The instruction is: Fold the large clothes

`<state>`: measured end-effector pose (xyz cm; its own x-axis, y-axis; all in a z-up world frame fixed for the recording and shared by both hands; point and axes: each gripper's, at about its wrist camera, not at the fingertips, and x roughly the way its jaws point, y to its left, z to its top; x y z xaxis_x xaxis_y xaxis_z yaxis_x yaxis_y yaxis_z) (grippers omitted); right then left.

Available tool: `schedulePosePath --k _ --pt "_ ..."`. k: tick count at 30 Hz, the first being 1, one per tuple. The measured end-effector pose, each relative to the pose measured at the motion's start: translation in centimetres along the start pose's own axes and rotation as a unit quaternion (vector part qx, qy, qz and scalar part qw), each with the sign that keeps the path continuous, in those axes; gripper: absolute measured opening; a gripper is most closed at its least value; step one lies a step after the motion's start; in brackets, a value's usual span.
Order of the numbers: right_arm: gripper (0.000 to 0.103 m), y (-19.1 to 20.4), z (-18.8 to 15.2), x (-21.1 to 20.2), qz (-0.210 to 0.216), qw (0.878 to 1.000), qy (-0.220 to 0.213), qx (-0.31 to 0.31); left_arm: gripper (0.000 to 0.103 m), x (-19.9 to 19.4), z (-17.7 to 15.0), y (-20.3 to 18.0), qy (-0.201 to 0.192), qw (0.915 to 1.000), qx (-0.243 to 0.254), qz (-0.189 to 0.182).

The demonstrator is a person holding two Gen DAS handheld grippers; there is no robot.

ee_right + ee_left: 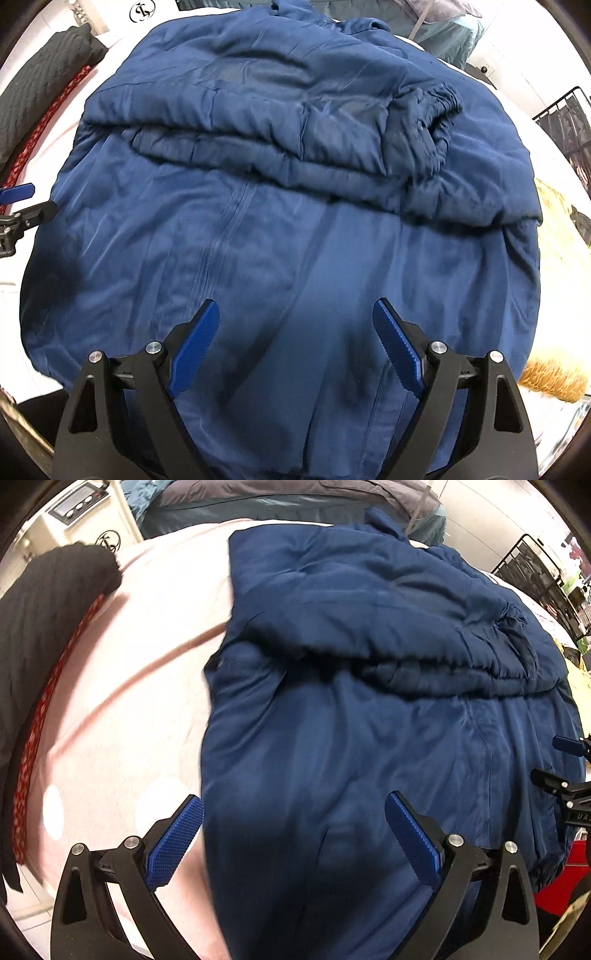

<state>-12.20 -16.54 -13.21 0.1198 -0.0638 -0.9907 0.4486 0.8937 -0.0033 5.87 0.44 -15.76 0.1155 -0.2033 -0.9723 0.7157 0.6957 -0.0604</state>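
A large navy blue padded jacket (369,720) lies spread on a pale pink sheet (129,683). Its sleeves are folded across the body; the elastic cuff (439,107) rests at the right. My left gripper (295,808) is open and empty over the jacket's near left edge. My right gripper (295,314) is open and empty above the jacket's (277,240) lower middle. Each gripper shows at the edge of the other's view: the right one (569,760) and the left one (18,206).
A black garment (48,620) with a red patterned band (40,731) lies at the left of the sheet. A mustard fuzzy cloth (557,288) lies at the right. Grey and teal bedding (288,502) is behind, and a black wire rack (535,576) stands at far right.
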Motion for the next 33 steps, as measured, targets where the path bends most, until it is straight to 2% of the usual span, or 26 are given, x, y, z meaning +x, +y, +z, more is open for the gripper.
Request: schedulePosePath --k 4,8,16,19,22,26,28,33 --pt "0.085 -1.1 -2.0 -0.1 0.010 1.000 0.005 0.009 0.097 -0.6 -1.7 1.4 -0.005 0.9999 -0.009 -0.009" --pt "0.085 -3.0 -4.6 0.1 0.026 0.998 0.018 0.045 0.096 -0.9 -3.9 2.6 0.001 0.9997 -0.013 -0.019" --pt "0.084 -9.7 -9.0 -0.4 0.031 0.991 0.016 0.130 0.096 -0.1 -7.2 4.4 0.024 0.9974 -0.032 -0.059" --pt "0.085 -12.3 -9.9 -0.4 0.047 0.986 0.013 0.157 0.096 0.6 -8.3 4.5 0.038 0.9955 -0.039 -0.078" --pt "0.085 -13.0 -10.9 -0.9 0.060 0.983 0.007 0.171 0.096 1.5 -9.4 4.1 0.060 0.9932 -0.042 -0.090" --pt "0.085 -13.6 -10.0 -1.9 0.072 0.983 -0.002 0.168 0.096 2.0 -10.8 2.5 0.075 0.9910 -0.025 -0.108" --pt "0.084 -13.2 -10.0 -2.3 0.078 0.983 -0.005 0.165 0.093 2.2 -11.2 2.1 0.077 0.9912 -0.018 -0.106" --pt "0.085 -14.9 -11.3 -3.3 0.099 0.976 -0.017 0.192 0.063 2.2 -11.5 2.7 0.078 0.9913 -0.025 -0.103"
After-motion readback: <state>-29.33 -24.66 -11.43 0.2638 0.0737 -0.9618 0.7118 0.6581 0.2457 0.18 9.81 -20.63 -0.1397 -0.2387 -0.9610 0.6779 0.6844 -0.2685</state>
